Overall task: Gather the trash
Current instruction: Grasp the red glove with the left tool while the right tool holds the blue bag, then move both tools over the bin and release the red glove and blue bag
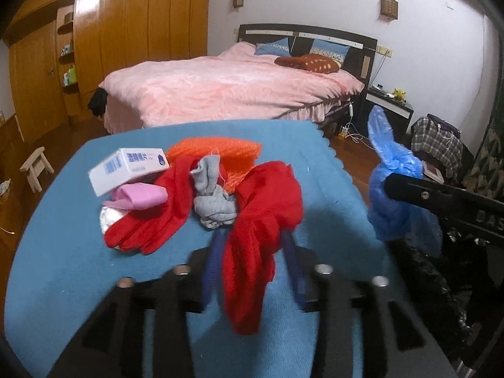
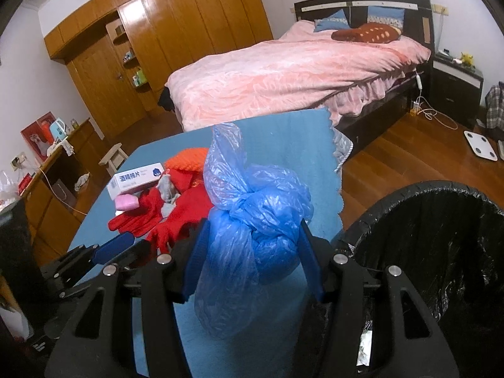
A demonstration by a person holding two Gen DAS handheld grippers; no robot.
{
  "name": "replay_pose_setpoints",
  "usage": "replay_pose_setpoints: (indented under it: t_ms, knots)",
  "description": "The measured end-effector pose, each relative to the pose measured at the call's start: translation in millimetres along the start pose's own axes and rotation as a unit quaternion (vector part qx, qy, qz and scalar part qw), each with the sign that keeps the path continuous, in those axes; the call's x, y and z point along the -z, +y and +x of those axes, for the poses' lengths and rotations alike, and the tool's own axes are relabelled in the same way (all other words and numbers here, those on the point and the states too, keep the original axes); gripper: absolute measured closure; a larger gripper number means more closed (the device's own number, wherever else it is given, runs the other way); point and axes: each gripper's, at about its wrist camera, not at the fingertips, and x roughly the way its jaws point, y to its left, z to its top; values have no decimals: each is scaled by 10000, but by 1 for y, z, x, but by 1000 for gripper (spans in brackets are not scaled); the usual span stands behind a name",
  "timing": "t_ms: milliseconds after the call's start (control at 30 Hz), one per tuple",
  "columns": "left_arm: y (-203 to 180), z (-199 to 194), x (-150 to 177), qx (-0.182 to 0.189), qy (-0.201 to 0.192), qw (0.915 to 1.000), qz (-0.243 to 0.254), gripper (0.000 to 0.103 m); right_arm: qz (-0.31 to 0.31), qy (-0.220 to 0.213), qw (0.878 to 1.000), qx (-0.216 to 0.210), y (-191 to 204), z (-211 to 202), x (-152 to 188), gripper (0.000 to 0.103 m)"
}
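Observation:
My right gripper (image 2: 252,236) is shut on a knotted blue plastic bag (image 2: 255,208), held above the blue table's right edge beside the black-lined trash bin (image 2: 441,236). The bag also shows in the left wrist view (image 1: 390,189). My left gripper (image 1: 252,236) is shut on a red glove (image 1: 261,220) that hangs between its blue fingers over the blue table (image 1: 63,252). A second red glove (image 1: 157,217), a grey sock (image 1: 211,195), an orange mesh (image 1: 217,151), a white box (image 1: 129,170) and a pink item (image 1: 141,195) lie in a pile on the table.
A pink bed (image 1: 226,88) stands behind the table, with a wooden wardrobe (image 1: 126,31) to the left. A small wooden stool (image 1: 34,167) stands left of the table. A nightstand (image 2: 456,85) and a white scale (image 2: 482,149) are on the right.

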Motion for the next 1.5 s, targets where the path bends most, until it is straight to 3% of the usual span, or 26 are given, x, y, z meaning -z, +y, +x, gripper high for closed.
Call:
replay_pose_setpoints:
  t_ms: [67,133,233,300,367,467,1000,1500]
  knots:
    - [-1,9,-1,-56,30,10000,13,45,6,36,10000,25,-2,3,0,50]
    - [-1,16,-3,-151,-15,9999,20,39,24,73,10000,30,-4,6,0,50]
    - [-2,26,-6,-108,25,9999,14,38,23,117,9999,43,-4,9,0,50]
    - [-4,34,-6,25,132,9999,46,51,44,125,9999,45,-5,10,0,50]
    - [-4,39,-5,128,267,9995,103,79,56,124,9999,51,-6,10,0,50]
    - [-5,36,-3,216,279,9993,107,89,67,105,9999,51,-6,9,-2,50]
    - [-14,-44,-40,306,-674,9972,40,92,5,-403,9992,-35,-4,-38,-19,50]
    - [-90,-73,-58,1023,-965,9887,520,92,202,-810,9954,460,-52,-113,-9,50]
